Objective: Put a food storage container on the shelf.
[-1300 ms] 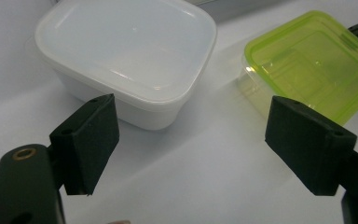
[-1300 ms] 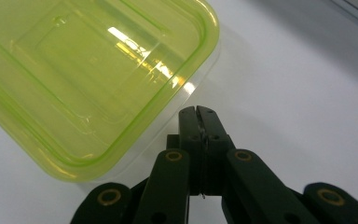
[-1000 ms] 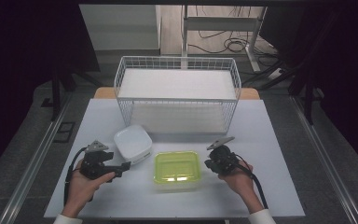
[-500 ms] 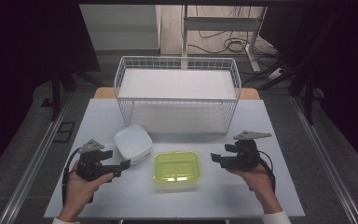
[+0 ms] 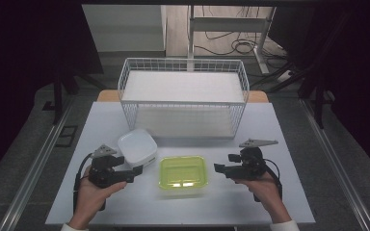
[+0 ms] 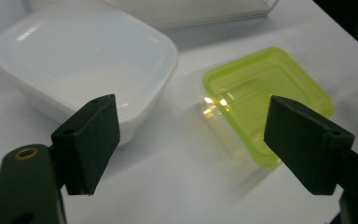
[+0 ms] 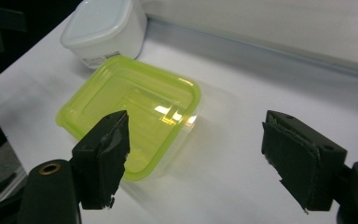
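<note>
At the lower middle of the high view, the yellow-green lidded plastic box [image 5: 183, 172] sits on the white bench [image 5: 279, 202] between both spread, empty claws: left claw [image 5: 131, 172], right claw [image 5: 220, 168], its jaws having just been opening. Closing unevenly could skid the light box into the white square plastic container [image 5: 137, 147].

Left tongs [image 5: 134, 172] gaping, empty; right tongs [image 5: 218, 168] just opened wide, empty.

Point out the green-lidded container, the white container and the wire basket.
green-lidded container [image 5: 182, 172]: high view, middle of its lid.
white container [image 5: 136, 146]: high view, middle of its white lid.
wire basket [image 5: 183, 103]: high view, front top rim wire.
</note>
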The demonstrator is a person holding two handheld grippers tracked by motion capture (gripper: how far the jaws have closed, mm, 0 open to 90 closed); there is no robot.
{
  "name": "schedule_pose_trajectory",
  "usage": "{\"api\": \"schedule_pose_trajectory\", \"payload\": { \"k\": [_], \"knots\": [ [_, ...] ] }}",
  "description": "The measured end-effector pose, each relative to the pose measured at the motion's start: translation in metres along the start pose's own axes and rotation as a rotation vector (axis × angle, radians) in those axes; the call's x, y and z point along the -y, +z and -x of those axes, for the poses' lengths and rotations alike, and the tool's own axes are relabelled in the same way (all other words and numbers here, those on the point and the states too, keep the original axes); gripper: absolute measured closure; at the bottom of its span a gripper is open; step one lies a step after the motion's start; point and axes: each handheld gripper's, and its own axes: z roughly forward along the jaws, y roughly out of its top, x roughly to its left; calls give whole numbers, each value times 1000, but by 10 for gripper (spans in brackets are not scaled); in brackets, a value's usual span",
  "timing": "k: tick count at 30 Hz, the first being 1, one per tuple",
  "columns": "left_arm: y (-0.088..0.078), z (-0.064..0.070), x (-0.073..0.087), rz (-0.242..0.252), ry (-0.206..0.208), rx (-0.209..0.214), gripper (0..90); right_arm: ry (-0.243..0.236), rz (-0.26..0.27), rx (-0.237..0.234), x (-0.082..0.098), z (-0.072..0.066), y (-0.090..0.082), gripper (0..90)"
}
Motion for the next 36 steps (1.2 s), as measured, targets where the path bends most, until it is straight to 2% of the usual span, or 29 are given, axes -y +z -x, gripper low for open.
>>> {"api": "schedule_pose_trajectory", "payload": {
  "k": [6, 12, 14, 15, 18, 22, 27, 32, 34, 36],
  "knots": [
    [6, 10, 1, -21, -16, 28, 219, 7, -15, -30, 5, -2, 8, 265],
    [21, 15, 5, -87, -46, 69, 234, 28, -42, -51, 7, -1, 18, 321],
    [25, 15, 6, -98, -61, 80, 247, 43, -54, -62, 8, 0, 23, 350],
    [26, 16, 7, -102, -72, 92, 268, 75, -50, -75, 10, 2, 27, 396],
    [33, 17, 9, -117, -107, 122, 277, 101, -49, -77, 11, 4, 31, 416],
    [41, 16, 7, -116, -155, 154, 306, 108, -65, -88, 12, 3, 38, 435],
    [49, 17, 6, -113, -169, 169, 390, 121, -89, -95, 12, 4, 46, 447],
    [60, 15, 8, -139, -198, 175, 415, 146, -106, -99, 14, 7, 55, 475],
    [63, 15, 9, -141, -201, 160, 422, 156, -110, -99, 15, 8, 57, 492],
    [65, 14, 10, -138, -223, 181, 433, 164, -116, -102, 16, 10, 59, 509]
  ]
}}
